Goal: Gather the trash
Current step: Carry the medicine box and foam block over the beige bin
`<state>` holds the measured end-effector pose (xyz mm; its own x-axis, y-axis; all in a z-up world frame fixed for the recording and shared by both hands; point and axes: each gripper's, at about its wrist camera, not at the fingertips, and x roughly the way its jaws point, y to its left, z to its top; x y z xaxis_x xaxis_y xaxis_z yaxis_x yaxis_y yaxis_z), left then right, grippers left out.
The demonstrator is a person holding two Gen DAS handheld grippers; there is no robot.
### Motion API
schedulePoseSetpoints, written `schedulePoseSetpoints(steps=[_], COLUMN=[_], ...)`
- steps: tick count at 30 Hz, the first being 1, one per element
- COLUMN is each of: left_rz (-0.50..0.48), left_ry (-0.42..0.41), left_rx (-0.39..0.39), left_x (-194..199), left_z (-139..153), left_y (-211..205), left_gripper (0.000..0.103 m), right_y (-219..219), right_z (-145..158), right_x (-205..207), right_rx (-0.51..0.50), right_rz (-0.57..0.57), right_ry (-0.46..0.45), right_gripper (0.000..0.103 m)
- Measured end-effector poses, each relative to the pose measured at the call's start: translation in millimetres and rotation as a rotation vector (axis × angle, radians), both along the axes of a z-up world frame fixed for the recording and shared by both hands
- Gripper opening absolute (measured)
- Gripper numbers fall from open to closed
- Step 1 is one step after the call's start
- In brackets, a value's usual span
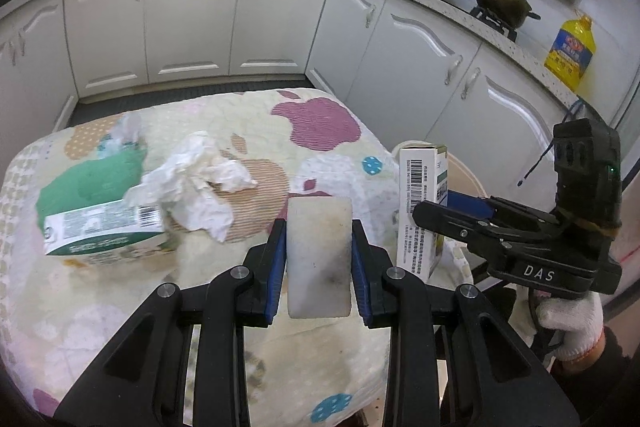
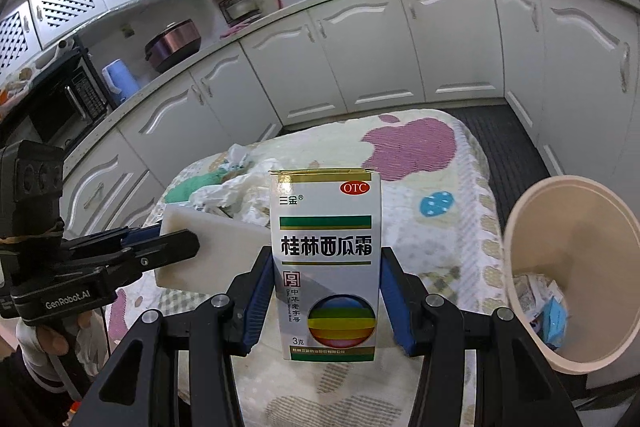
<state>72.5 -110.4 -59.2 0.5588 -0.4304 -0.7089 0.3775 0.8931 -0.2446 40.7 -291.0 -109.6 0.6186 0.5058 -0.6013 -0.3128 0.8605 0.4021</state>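
My left gripper (image 1: 319,227) is shut on a dirty white foam block (image 1: 319,255), held upright over the quilted table cover (image 1: 120,307). The same foam block (image 2: 208,251) shows at the left of the right wrist view. My right gripper (image 2: 326,255) is shut on a white medicine box (image 2: 326,263) with green stripes and a rainbow circle; that medicine box (image 1: 420,203) stands at the right of the left wrist view. Crumpled white tissue (image 1: 200,179) and a green tissue pack (image 1: 96,211) lie on the cover. A beige bin (image 2: 568,267) with some scraps inside stands right of the table.
White kitchen cabinets (image 1: 240,23) curve round behind the table. Pots (image 1: 502,1) and a yellow oil bottle (image 1: 570,51) stand on the counter at right. A microwave (image 2: 60,103) and a blue jug (image 2: 120,79) sit on the left counter. A gloved hand (image 1: 568,315) holds the right gripper.
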Motion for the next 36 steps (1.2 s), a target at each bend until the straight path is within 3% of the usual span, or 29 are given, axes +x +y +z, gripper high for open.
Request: schedulePoseSetpoints(steps=[14, 24, 36], left_rz=[-0.069, -0.145, -0.213], left_ry=[0.01, 0.05, 0.08], left_rx=[-0.005, -0.077, -0.098], left_x=[15, 38, 74], left_z=[-3, -6, -22], left_y=[-52, -106, -186], left_gripper=[0.027, 0.027, 0.027], right_y=[-42, -97, -172], right_z=[-3, -8, -43], right_x=[-6, -7, 9], right_rx=[-0.011, -0.04, -0.052], right_rz=[-0.081, -0.196, -0.353], right_ry=[-0.002, 0.011, 0.091], right_gripper=[0.049, 0.049, 0.049])
